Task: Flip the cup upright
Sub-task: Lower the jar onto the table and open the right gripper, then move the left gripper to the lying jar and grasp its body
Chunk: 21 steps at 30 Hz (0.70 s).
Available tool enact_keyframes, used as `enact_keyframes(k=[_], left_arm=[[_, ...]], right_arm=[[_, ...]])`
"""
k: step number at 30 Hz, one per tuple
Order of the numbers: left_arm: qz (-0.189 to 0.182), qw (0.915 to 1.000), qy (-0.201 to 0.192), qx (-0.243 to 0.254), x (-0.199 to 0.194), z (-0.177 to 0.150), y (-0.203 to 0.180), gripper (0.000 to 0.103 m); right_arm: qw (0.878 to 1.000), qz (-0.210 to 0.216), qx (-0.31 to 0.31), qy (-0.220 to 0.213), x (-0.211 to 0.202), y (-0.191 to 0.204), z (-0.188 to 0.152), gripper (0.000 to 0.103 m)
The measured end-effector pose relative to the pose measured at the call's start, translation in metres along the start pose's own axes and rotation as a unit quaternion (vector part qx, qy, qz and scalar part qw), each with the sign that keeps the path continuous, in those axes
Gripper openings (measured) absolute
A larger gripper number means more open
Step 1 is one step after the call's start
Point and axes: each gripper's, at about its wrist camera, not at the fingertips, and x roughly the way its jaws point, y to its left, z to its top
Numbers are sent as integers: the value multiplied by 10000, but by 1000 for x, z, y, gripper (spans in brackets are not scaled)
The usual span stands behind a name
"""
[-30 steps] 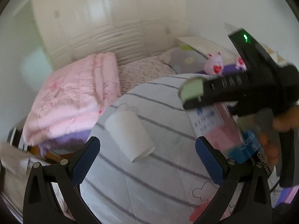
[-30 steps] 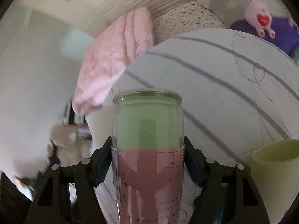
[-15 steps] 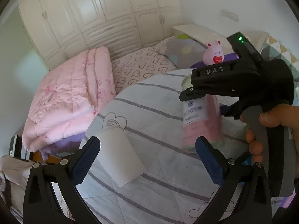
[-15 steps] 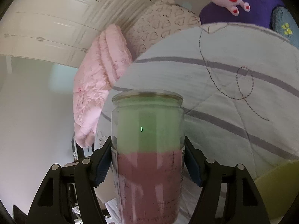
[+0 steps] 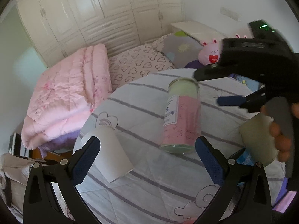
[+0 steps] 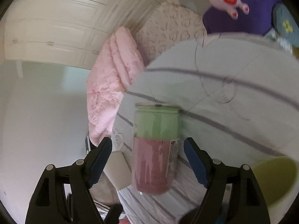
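A tall glass cup (image 5: 180,115) with a pink and green paper lining stands upright on the round table, mouth up. It also shows in the right wrist view (image 6: 155,149). My right gripper (image 6: 148,160) is open, its blue pads apart on either side of the cup without touching it. In the left wrist view the right gripper (image 5: 229,100) hovers to the cup's right. My left gripper (image 5: 147,160) is open and empty, low over the table's near side. A white paper cup (image 5: 110,156) lies on its side by the left finger.
The table (image 5: 149,186) wears a white cloth with grey stripes. A pale green cup (image 5: 259,140) stands at the right, also in the right wrist view (image 6: 274,179). Behind are a pink quilt (image 5: 69,97), pillows and a pink plush toy (image 5: 209,52).
My right gripper set the glass cup down on the table, opened and drew back from it. The left gripper stayed open and rose slightly.
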Motion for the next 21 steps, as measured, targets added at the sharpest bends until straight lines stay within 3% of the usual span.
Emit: enact_keyframes(k=[8,21], left_arm=[[-95,9998,-170,-13,-20,15,-26,103],[-57,10000,-34,60,-19,35,-61,103]], right_arm=[[9898,-152,-1291,-589,-58,15,-24,82],[9807,-157,-1789,-774,-94,-18,-34,82]])
